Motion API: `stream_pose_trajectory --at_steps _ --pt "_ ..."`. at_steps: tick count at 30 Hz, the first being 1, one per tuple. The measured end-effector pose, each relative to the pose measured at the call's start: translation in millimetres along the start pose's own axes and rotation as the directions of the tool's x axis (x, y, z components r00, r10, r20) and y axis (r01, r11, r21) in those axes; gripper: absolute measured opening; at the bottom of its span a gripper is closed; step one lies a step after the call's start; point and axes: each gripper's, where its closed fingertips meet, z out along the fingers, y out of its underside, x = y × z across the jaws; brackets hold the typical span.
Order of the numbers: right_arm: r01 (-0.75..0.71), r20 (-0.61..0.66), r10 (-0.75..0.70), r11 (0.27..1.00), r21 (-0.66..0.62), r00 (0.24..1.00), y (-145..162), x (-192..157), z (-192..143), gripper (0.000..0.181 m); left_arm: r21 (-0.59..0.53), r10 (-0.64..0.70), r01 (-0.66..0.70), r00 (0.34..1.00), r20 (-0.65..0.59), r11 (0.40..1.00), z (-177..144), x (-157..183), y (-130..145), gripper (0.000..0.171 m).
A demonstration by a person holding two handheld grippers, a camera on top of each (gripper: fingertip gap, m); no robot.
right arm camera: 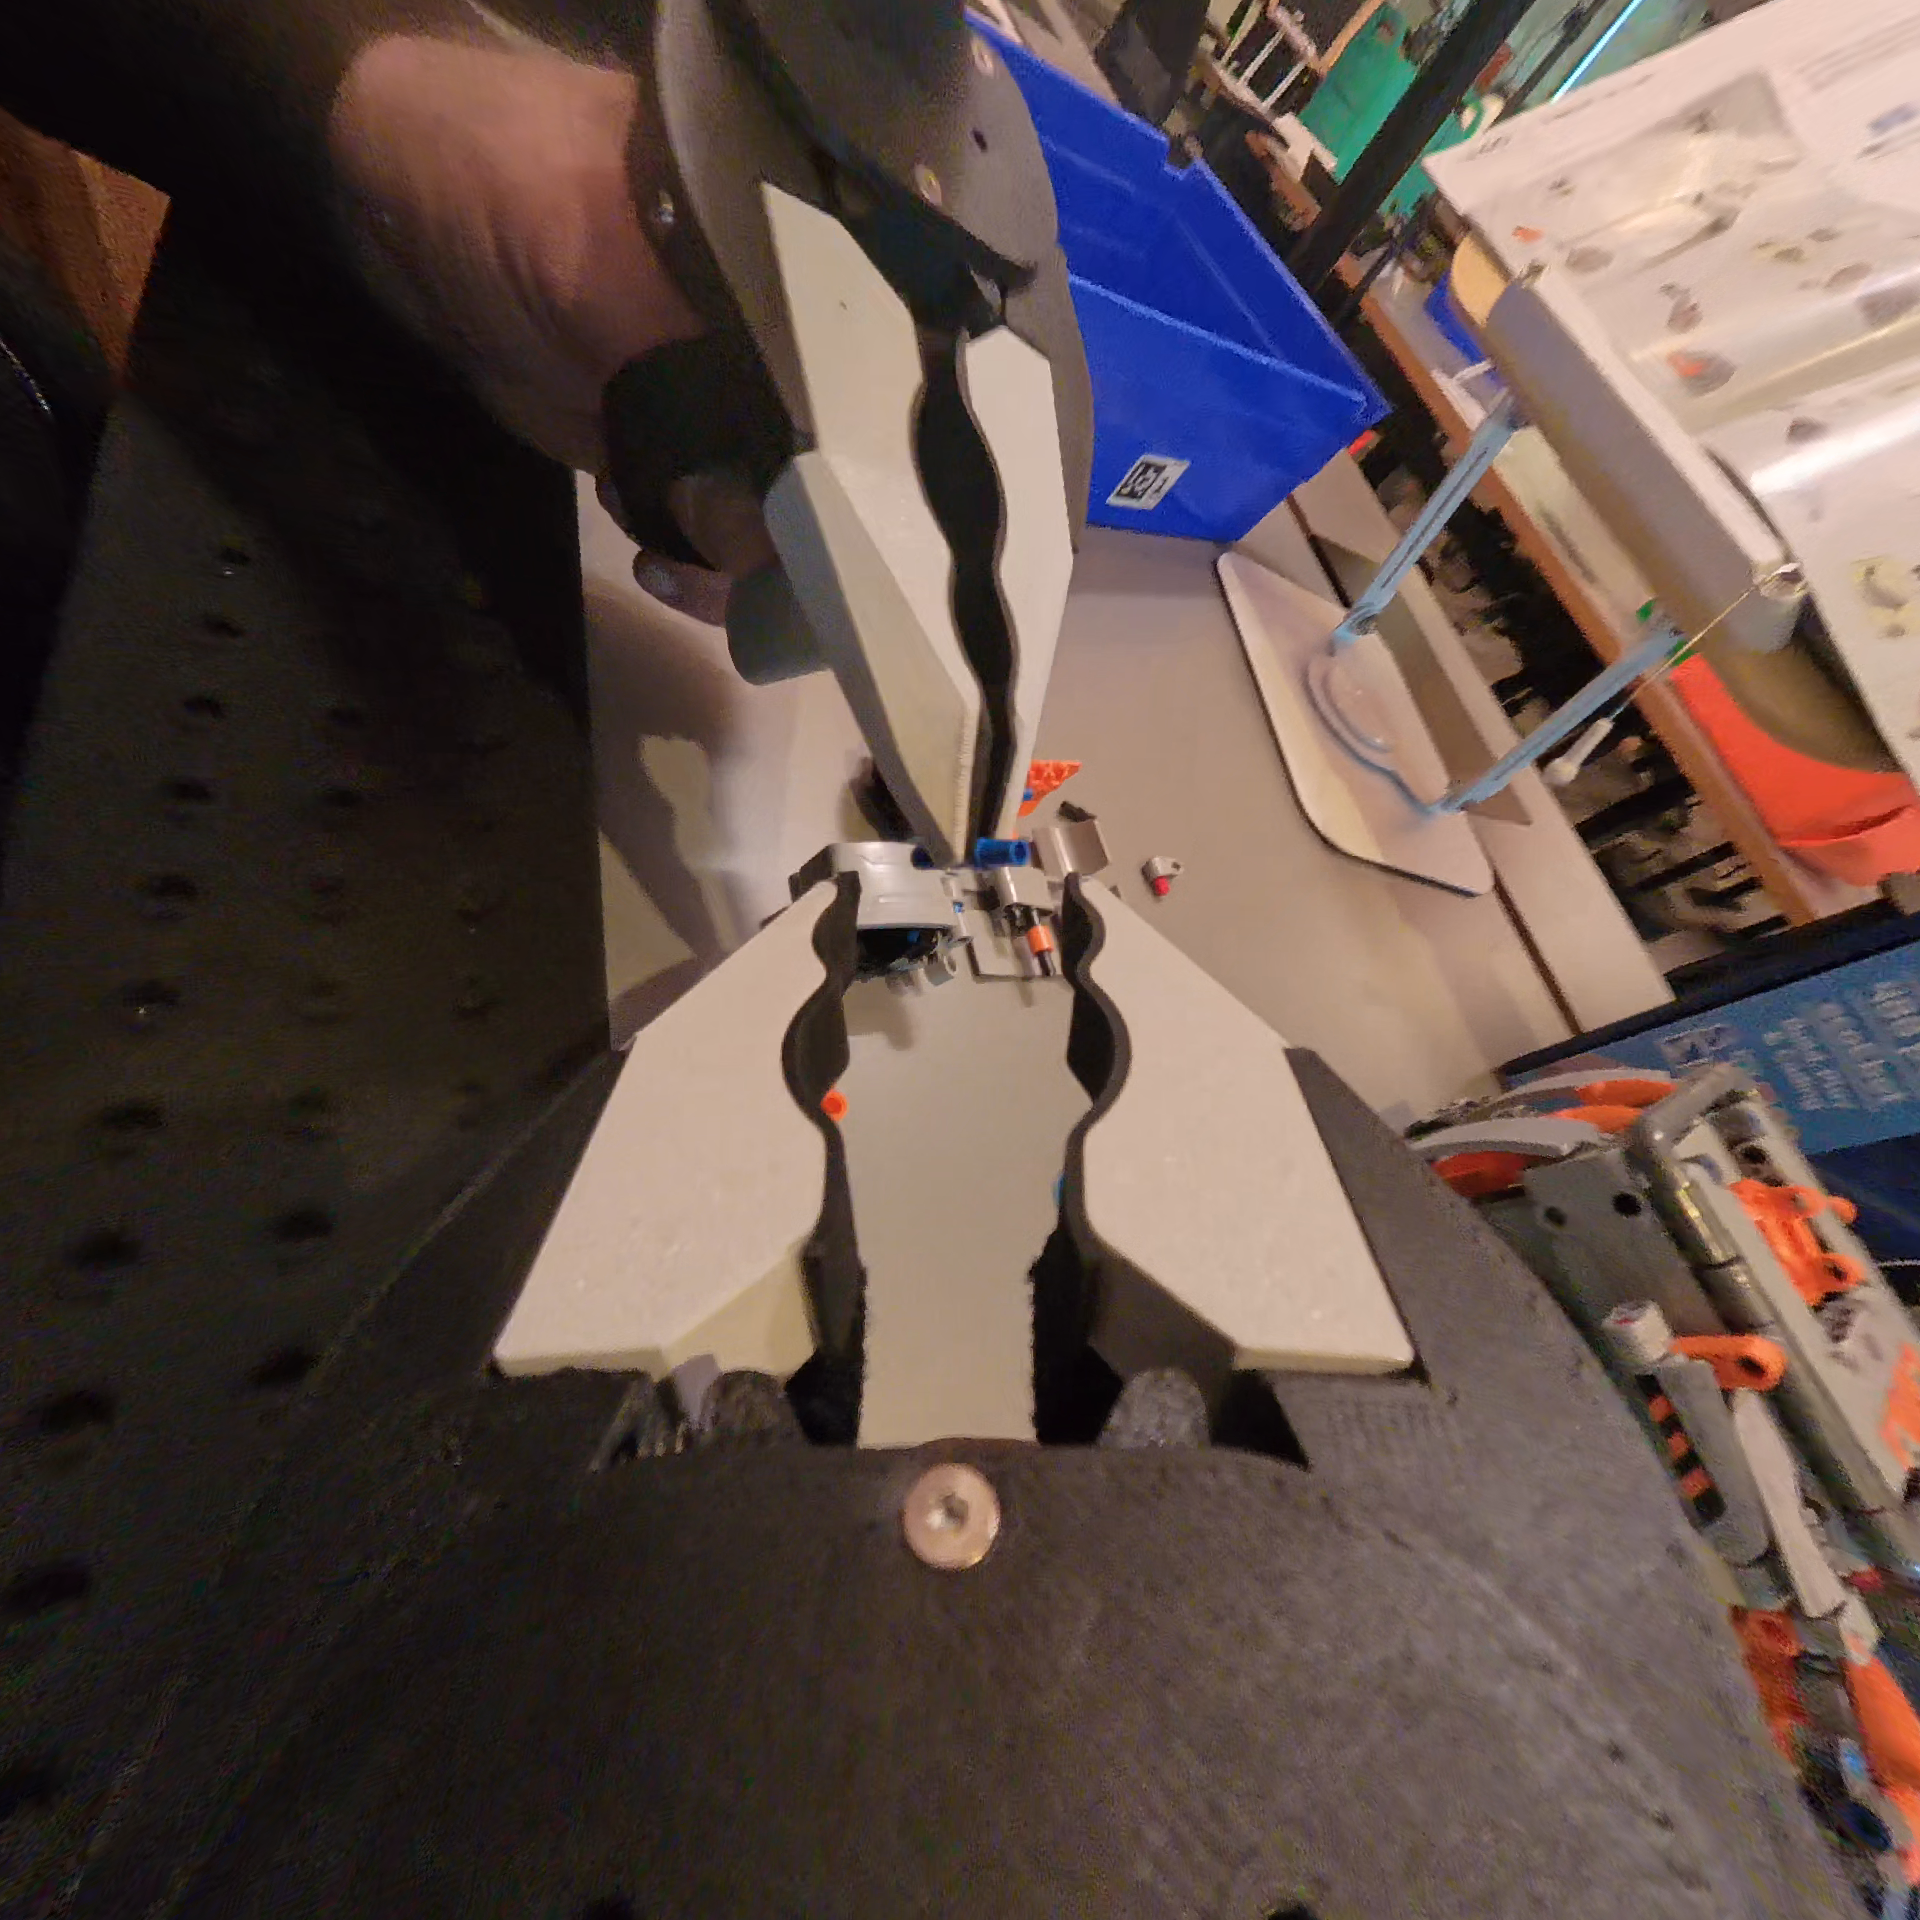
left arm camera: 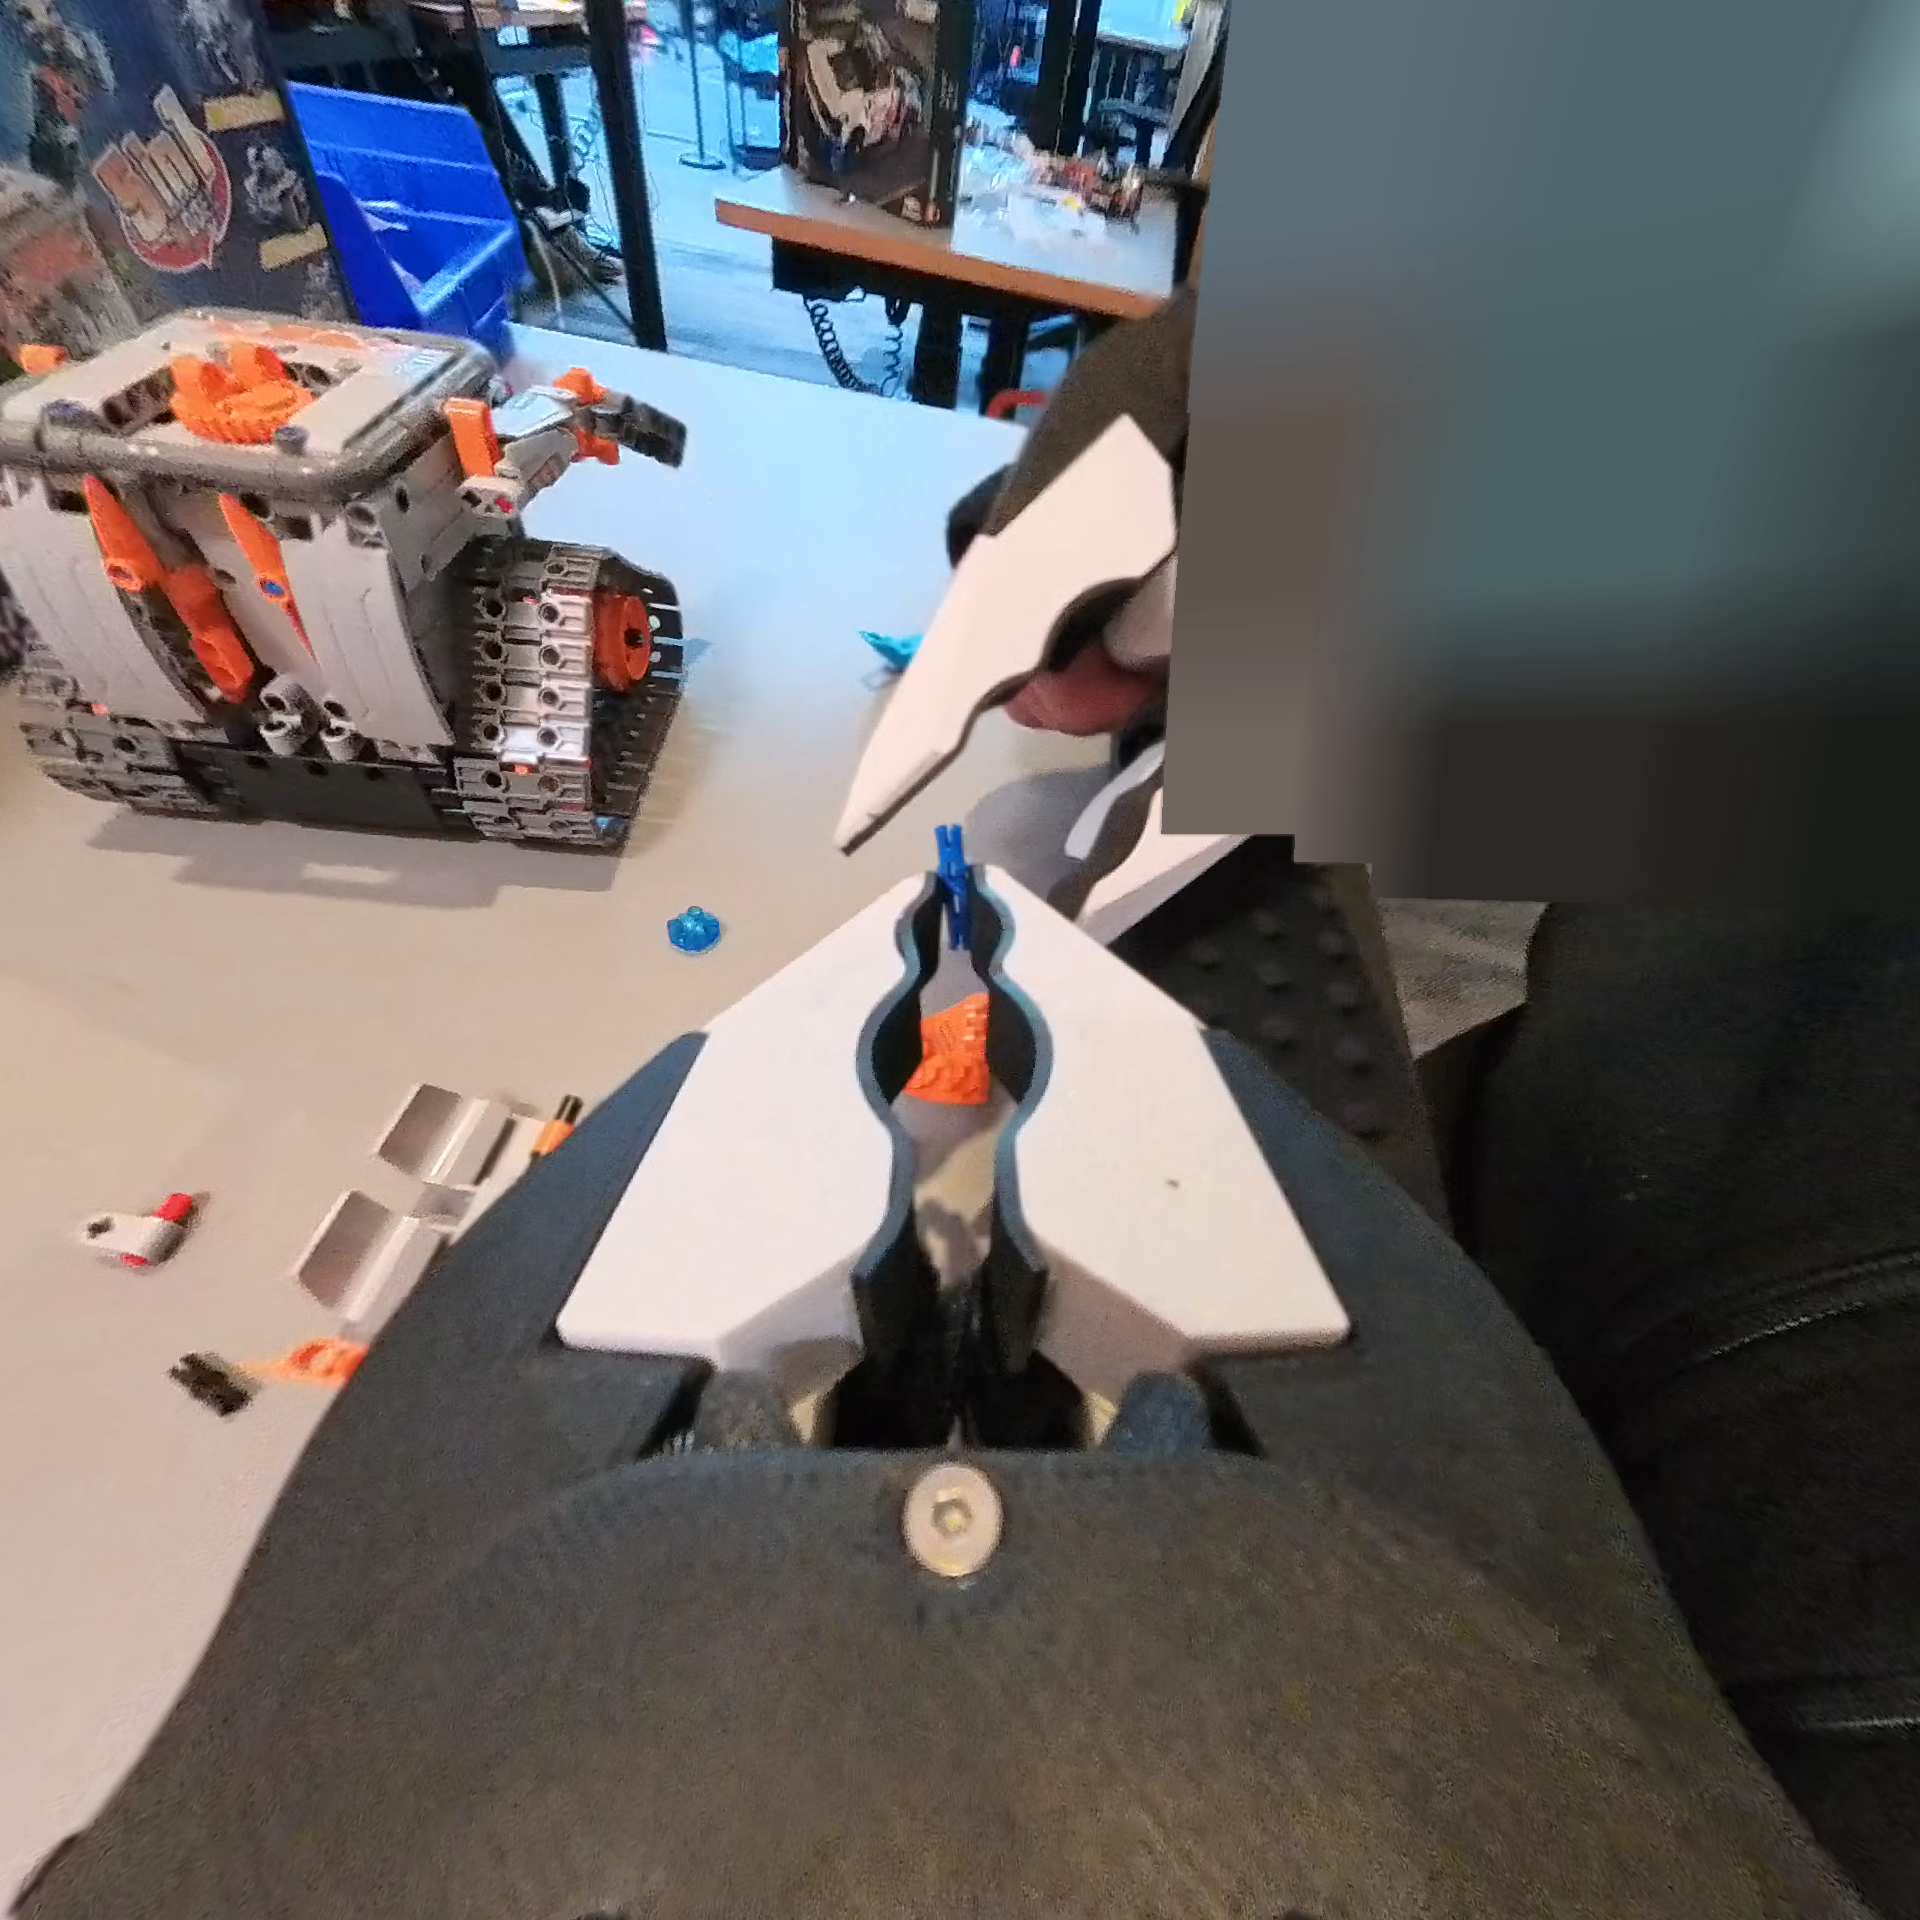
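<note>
My left gripper (left arm camera: pixel 954 881) is shut on a small blue pin (left arm camera: pixel 950 857) that sticks out past its tips. In the right wrist view the left gripper (right arm camera: pixel 977 831) comes down from above, and the blue pin (right arm camera: pixel 1000 852) is right at the top edge of a small grey brick assembly (right arm camera: pixel 935 909). My right gripper (right arm camera: pixel 961 920) is shut on that assembly, holding it by its sides above the table. A white finger (left arm camera: pixel 987 644) of my right gripper shows just beyond the pin. An orange piece (left arm camera: pixel 951 1055) lies on the table below my left gripper.
A grey and orange tracked brick vehicle (left arm camera: pixel 312 582) stands at the left, shown at the right in the right wrist view (right arm camera: pixel 1714 1299). Loose pieces (left arm camera: pixel 416 1174) and a small blue round piece (left arm camera: pixel 694 928) lie on the grey table (left arm camera: pixel 779 540). A blue bin (right arm camera: pixel 1195 343) stands behind. Only a small space, under 4 cm, lies between the two pairs of fingers.
</note>
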Motion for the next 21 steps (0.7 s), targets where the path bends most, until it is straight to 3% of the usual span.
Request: stream_pose_trajectory --at_steps 7,9,17,21 --pt "0.163 -0.156 -0.171 0.985 -0.059 0.973 -7.1 7.5 4.9 0.035 0.080 -0.157 0.165 0.983 -0.095 0.983 -3.0 -0.8 -10.1 0.002" --pt "0.183 -0.195 -0.195 0.980 -0.076 0.961 -7.9 12.0 4.3 0.026 0.083 -0.178 0.189 0.977 -0.116 0.979 -2.5 0.1 -10.1 0.002" --pt "0.212 -0.145 -0.218 0.976 -0.053 0.965 -11.5 6.7 0.9 0.022 0.074 -0.211 0.229 0.956 -0.203 0.971 -3.4 6.7 -10.6 0.002" --pt "0.276 -0.140 -0.282 0.959 -0.065 0.949 -13.8 1.0 0.1 0.022 0.060 -0.183 0.197 0.965 -0.186 0.978 -5.9 8.6 -8.8 0.010"
